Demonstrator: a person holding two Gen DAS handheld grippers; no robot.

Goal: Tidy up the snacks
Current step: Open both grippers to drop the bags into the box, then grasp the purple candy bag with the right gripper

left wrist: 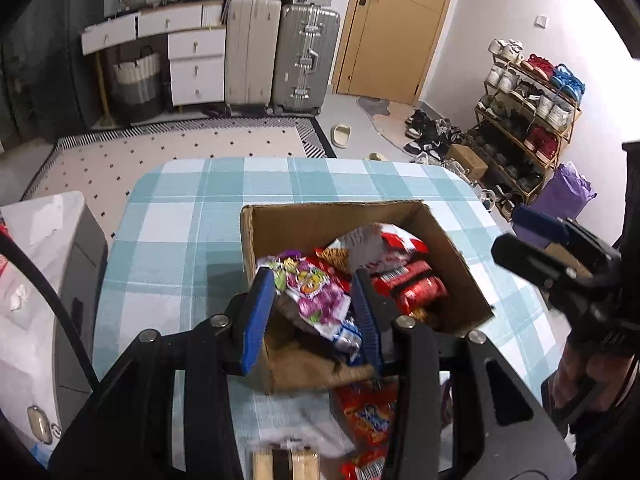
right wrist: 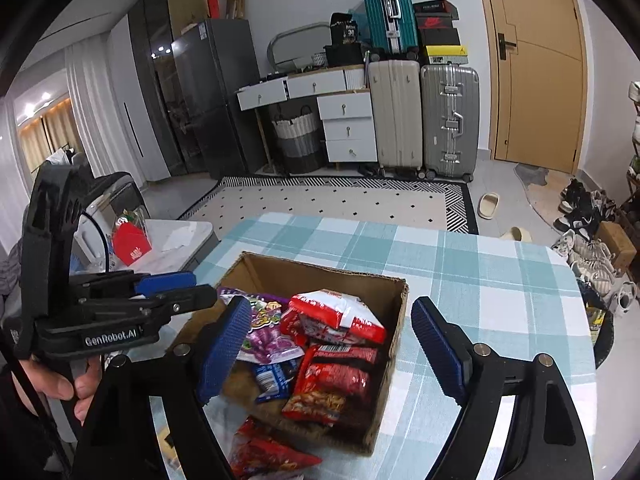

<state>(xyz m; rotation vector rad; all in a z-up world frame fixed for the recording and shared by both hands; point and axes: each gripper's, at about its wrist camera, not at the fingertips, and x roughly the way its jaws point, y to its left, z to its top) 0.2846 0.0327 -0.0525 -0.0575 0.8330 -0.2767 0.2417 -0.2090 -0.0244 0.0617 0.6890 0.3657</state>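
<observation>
Left gripper (left wrist: pixel 314 304) slightly parted over the cardboard box (left wrist: pixel 320 216), gripping nothing; right gripper (right wrist: pixel 332 344) wide, empty; a red packet (right wrist: pixel 272 452) at the bottom edge is cut off

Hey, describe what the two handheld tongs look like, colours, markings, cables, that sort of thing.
Both tongs are black frames with ribbed blue finger pads and silver round bolts at the joints. The left tongs carry white "GenRobot.AI" lettering on the side and a thin black cable behind. The right tongs have the same build.
</observation>
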